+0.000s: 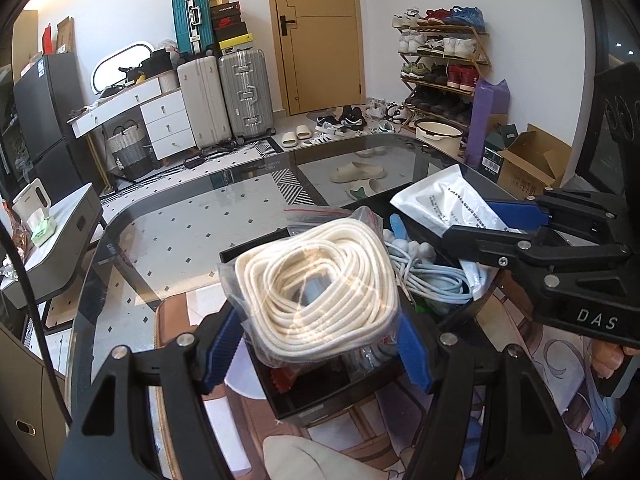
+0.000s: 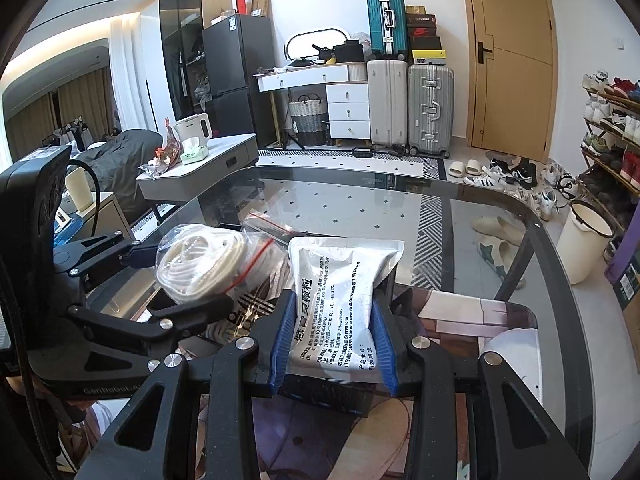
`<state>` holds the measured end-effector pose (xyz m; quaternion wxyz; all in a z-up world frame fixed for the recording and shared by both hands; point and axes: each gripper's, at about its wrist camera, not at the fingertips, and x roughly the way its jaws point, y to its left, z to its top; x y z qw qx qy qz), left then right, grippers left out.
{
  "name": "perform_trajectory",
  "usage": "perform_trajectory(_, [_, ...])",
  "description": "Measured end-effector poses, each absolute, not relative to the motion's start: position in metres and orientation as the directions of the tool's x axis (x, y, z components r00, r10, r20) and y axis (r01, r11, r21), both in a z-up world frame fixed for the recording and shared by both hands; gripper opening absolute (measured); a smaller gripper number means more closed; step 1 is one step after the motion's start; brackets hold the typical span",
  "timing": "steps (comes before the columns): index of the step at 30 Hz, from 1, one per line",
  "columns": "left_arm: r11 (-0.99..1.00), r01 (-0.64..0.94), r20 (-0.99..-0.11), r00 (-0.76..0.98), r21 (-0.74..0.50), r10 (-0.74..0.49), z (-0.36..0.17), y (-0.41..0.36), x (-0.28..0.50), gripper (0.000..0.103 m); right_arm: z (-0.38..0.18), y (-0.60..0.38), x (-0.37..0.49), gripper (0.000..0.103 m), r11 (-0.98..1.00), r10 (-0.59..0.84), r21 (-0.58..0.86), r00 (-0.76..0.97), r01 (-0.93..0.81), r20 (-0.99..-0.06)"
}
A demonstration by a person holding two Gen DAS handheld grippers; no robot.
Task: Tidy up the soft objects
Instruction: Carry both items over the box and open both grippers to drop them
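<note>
My left gripper (image 1: 316, 350) is shut on a clear bag of coiled white rope (image 1: 316, 280) and holds it over a black box (image 1: 320, 392) on the glass table. The rope bag also shows in the right wrist view (image 2: 200, 264), with the left gripper (image 2: 180, 276) around it. My right gripper (image 2: 332, 340) is shut on a white printed pouch (image 2: 340, 292), held above the box. In the left wrist view the right gripper (image 1: 492, 220) holds the pouch (image 1: 448, 200) just right of the rope. A pale blue cord (image 1: 432, 276) lies in the box.
The glass table (image 1: 180, 232) has a printed mat (image 2: 472, 316) under the box. A red-zip bag (image 1: 320, 213) lies behind the rope. A side table with a kettle (image 2: 196, 128) stands to the left. Suitcases, a shoe rack and a door are beyond.
</note>
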<state>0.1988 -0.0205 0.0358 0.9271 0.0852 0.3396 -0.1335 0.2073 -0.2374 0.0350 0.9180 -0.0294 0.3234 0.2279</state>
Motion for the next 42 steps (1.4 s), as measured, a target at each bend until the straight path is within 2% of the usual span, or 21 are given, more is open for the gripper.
perform_trajectory(21, [0.949, 0.300, -0.654, 0.739, 0.101, -0.164, 0.027, -0.033, 0.208, 0.070, 0.026, -0.225, 0.234, 0.038, 0.885, 0.409, 0.101, 0.657, -0.454, -0.633])
perform_trajectory(25, [0.948, 0.304, -0.654, 0.737, 0.094, -0.172, 0.028, -0.033, 0.206, 0.072, 0.029, -0.223, 0.228, 0.049, 0.882, 0.409, 0.081, 0.670, -0.464, -0.620])
perform_trajectory(29, [0.949, 0.304, -0.642, 0.745, 0.083, -0.183, 0.032, -0.029, 0.201, 0.085, 0.034, -0.224, 0.219, 0.055, 0.884, 0.403, 0.060, 0.690, -0.464, -0.602])
perform_trajectory(33, [0.956, 0.286, -0.616, 0.765, 0.066, -0.187, 0.037, -0.022, 0.191, 0.102, 0.039, -0.233, 0.207, 0.081, 0.890, 0.404, 0.069, 0.710, -0.451, -0.577])
perform_trajectory(34, [0.958, 0.282, -0.610, 0.768, 0.051, -0.194, 0.039, -0.019, 0.188, 0.103, 0.040, -0.236, 0.203, 0.088, 0.890, 0.409, 0.075, 0.717, -0.449, -0.565])
perform_trajectory(37, [0.962, 0.273, -0.592, 0.778, 0.016, -0.211, 0.041, -0.012, 0.177, 0.103, 0.047, -0.246, 0.189, 0.098, 0.898, 0.404, 0.075, 0.744, -0.434, -0.532])
perform_trajectory(39, [0.968, 0.252, -0.571, 0.796, 0.009, -0.202, 0.042, -0.008, 0.167, 0.103, 0.050, -0.251, 0.183, 0.102, 0.901, 0.401, 0.077, 0.754, -0.427, -0.520])
perform_trajectory(42, [0.974, 0.228, -0.545, 0.815, -0.011, -0.197, 0.043, 0.000, 0.154, 0.103, 0.052, -0.258, 0.172, 0.102, 0.905, 0.398, 0.082, 0.765, -0.417, -0.506])
